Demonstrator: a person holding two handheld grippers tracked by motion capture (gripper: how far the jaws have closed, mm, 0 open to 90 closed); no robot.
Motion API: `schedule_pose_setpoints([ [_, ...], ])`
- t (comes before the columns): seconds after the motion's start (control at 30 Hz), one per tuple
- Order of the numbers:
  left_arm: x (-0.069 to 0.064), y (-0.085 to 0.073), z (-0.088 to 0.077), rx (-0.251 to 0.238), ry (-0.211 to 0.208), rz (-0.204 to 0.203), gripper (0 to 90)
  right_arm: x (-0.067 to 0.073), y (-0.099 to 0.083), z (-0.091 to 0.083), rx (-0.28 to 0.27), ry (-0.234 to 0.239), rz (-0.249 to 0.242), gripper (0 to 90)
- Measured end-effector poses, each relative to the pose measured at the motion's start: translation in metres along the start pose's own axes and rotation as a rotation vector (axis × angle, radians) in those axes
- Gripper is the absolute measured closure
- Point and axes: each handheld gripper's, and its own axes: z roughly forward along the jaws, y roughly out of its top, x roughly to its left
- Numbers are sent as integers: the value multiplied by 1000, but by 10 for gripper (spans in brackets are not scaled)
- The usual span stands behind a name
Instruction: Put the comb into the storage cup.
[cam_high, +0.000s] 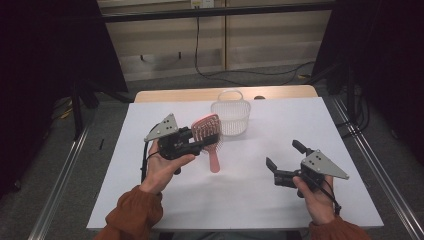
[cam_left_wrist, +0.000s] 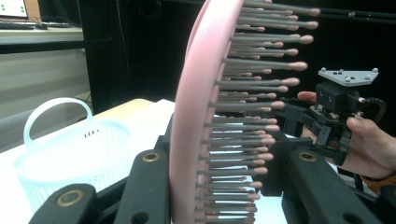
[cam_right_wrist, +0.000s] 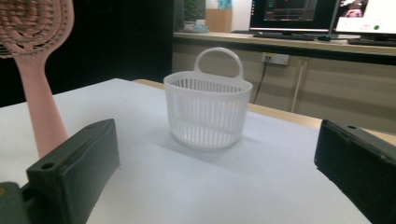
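a: so, where is the hairbrush (cam_high: 207, 131) right now?

b: up off the table (cam_high: 250, 200), held in the left gripper (cam_high: 200, 141). the jaws are clamped on the head of the brush, one on its pink back and one on the bristle side. the left gripper view shows that closely: the brush (cam_left_wrist: 198, 116) stands on edge between the two black jaws, bristles sticking out to the right.

a: and the handle?

b: it hangs down toward the near side, its end low over the white table, left of the middle.

a: what about the other hand?

b: the right gripper (cam_high: 283, 159) is at the near right of the table, well apart from the brush. its jaws stand wide with nothing between them. in the right gripper view the two black jaws sit far apart at the bottom corners, with bare table between.

a: anything else on the table?

b: a white slotted basket (cam_high: 230, 116) with a loop handle, at the far middle, just right of the brush head. from the right gripper view it stands upright (cam_right_wrist: 208, 109), with the brush handle (cam_right_wrist: 39, 109) off to the left of it.
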Motion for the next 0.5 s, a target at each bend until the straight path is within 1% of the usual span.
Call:
schedule_pose_setpoints([
  [0.1,1,1,-2,-1,7,1,641,-3,-2,-5,1,-16,5,0],
  [0.17,2,2,-3,1,23,-3,641,-6,-4,-11,1,-29,0,0],
  [0.23,3,3,-5,-7,24,-4,641,-10,-5,-16,2,-46,3,0],
  [0.3,4,5,-7,-12,38,-3,641,-13,-7,-21,2,-62,6,0],
  [0.37,5,7,-10,-19,40,-5,641,-15,-9,-26,3,-77,4,0],
  [0.47,6,10,-12,-22,51,1,641,-18,-10,-31,-3,-101,9,0],
  [0.5,6,11,-12,-18,57,4,641,-19,-10,-32,-7,-101,17,0],
])
